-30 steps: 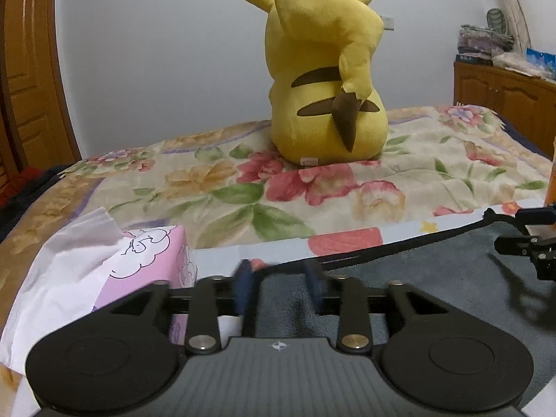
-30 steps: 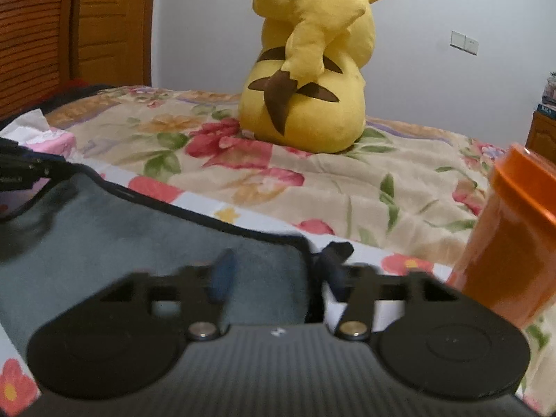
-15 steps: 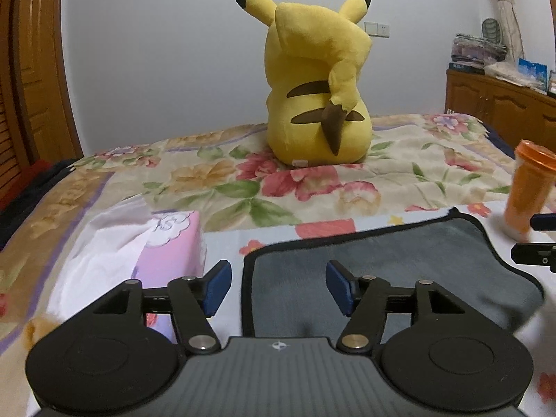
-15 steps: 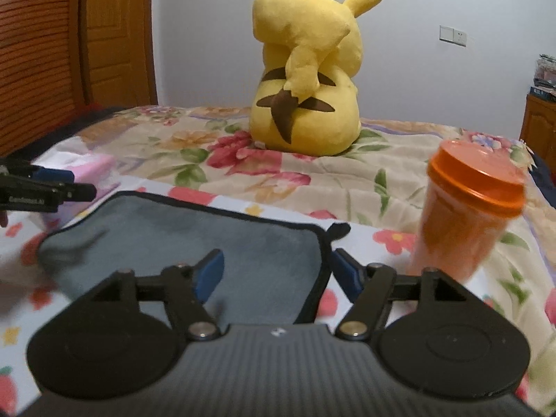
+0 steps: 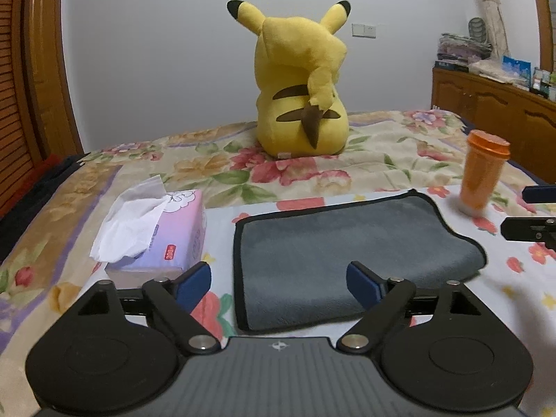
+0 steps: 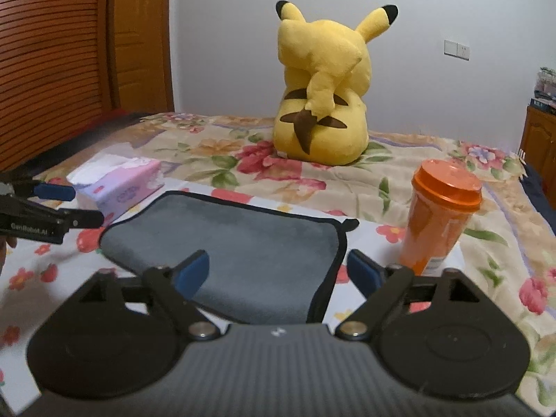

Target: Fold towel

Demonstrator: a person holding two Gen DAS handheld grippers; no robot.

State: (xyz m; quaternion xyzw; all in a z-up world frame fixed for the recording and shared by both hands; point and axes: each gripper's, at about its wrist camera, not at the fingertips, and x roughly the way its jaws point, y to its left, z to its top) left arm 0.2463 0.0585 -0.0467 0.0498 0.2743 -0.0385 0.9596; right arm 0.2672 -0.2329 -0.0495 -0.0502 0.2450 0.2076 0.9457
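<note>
A grey towel with black trim point(image 5: 333, 253) lies folded flat on the flowered bed; it also shows in the right wrist view point(image 6: 236, 253). My left gripper point(image 5: 279, 285) is open and empty, raised above the towel's near left part. My right gripper point(image 6: 278, 272) is open and empty, raised above the towel's near right edge. The right gripper's fingers point(image 5: 531, 229) show at the right edge of the left wrist view. The left gripper's fingers point(image 6: 55, 193) show at the left edge of the right wrist view.
A pink tissue box point(image 5: 163, 236) lies just left of the towel. An orange lidded cup point(image 6: 438, 219) stands just right of it. A large yellow plush toy point(image 5: 302, 87) sits farther back on the bed. A wooden cabinet point(image 5: 493, 114) stands at far right.
Both grippers let go of the towel's edge, opened wide, and rose back toward me. The towel now lies flat and folded on the bed.
</note>
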